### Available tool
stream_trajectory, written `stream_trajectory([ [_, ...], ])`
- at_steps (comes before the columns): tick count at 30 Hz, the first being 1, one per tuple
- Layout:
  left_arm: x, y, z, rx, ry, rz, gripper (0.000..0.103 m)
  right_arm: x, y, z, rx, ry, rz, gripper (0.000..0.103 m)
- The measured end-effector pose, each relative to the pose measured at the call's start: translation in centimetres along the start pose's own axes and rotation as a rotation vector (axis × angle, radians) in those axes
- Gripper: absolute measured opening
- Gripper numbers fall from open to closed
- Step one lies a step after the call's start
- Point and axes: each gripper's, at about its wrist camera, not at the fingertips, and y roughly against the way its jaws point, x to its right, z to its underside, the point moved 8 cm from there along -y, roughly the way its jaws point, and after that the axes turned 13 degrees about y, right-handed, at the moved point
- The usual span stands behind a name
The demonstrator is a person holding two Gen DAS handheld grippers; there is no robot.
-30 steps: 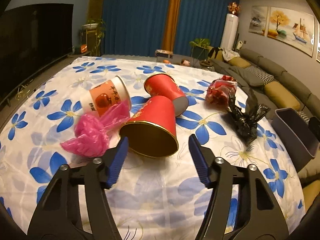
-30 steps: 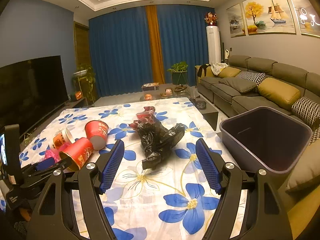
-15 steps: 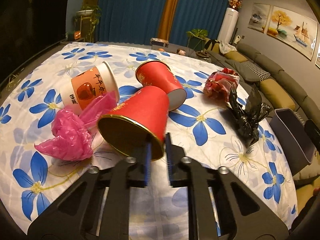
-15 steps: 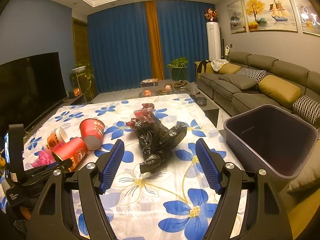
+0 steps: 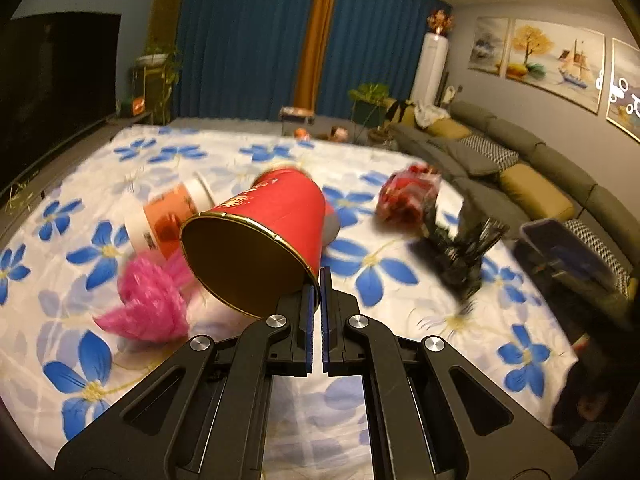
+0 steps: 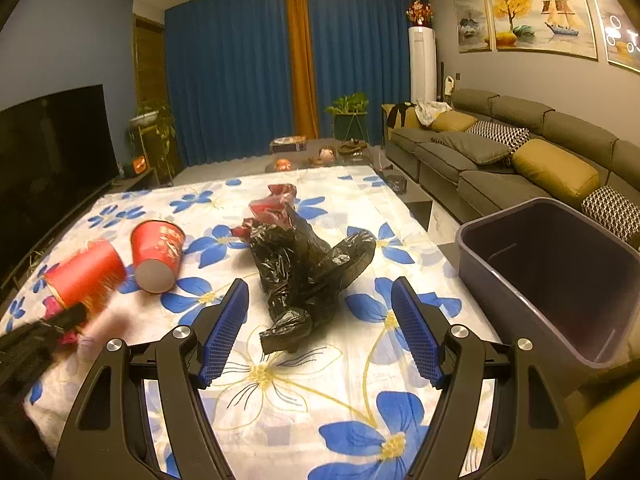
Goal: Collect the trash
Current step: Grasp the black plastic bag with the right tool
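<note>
With my left gripper [image 5: 316,300] pinched tight on the rim of the light, crushable red cup [image 5: 260,244] above the bench's [image 5: 328,408] left edge, my right gripper [image 6: 320,332] gapes empty around the limp black bag [image 6: 308,268] mid-bench, best seized at its bunched neck.

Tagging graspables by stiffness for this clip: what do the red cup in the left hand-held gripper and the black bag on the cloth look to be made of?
Red cup: probably coated paper, glossy red outside, gold-toned lining and thin rolled rim; its wall is pinched in the left hand-held gripper. Black bag: thin plastic film, shiny and crumpled into sharp creases.
</note>
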Motion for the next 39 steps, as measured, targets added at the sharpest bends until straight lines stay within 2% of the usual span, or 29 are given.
stream_trajectory([
  [7,0.4,1.3,-2.5,0.097,-0.02,-0.028,0.002,-0.2,-3.7,-0.2,-0.063,0.017,0.003,0.072],
  [11,-0.8,0.1,-2.0,0.068,0.004,-0.044,0.002,-0.2,-5.5,0.2,-0.098,0.017,0.0,0.072],
  [19,-1.2,-0.1,-1.9,0.074,-0.002,-0.037,0.002,-0.3,-7.7,0.8,-0.159,0.019,-0.022,0.07],
  [25,-1.1,0.0,-1.8,0.072,0.001,-0.031,0.002,-1.5,-9.2,1.3,-0.22,0.055,-0.077,0.05],
  [26,-1.1,0.0,-1.8,0.07,0.0,-0.03,0.002,-1.6,-9.3,1.3,-0.222,0.06,-0.084,0.043],
  [28,-1.0,0.0,-1.7,0.069,-0.002,-0.03,0.002,-1.8,-9.1,1.2,-0.215,0.068,-0.088,0.038],
  [31,-1.0,0.0,-1.7,0.071,-0.006,-0.03,0.002,-1.8,-8.4,1.4,-0.189,0.072,-0.097,0.026],
  [39,-0.6,0.3,-1.4,0.075,-0.02,-0.019,0.002,-1.2,-3.3,1.0,-0.089,0.068,-0.1,0.023],
])
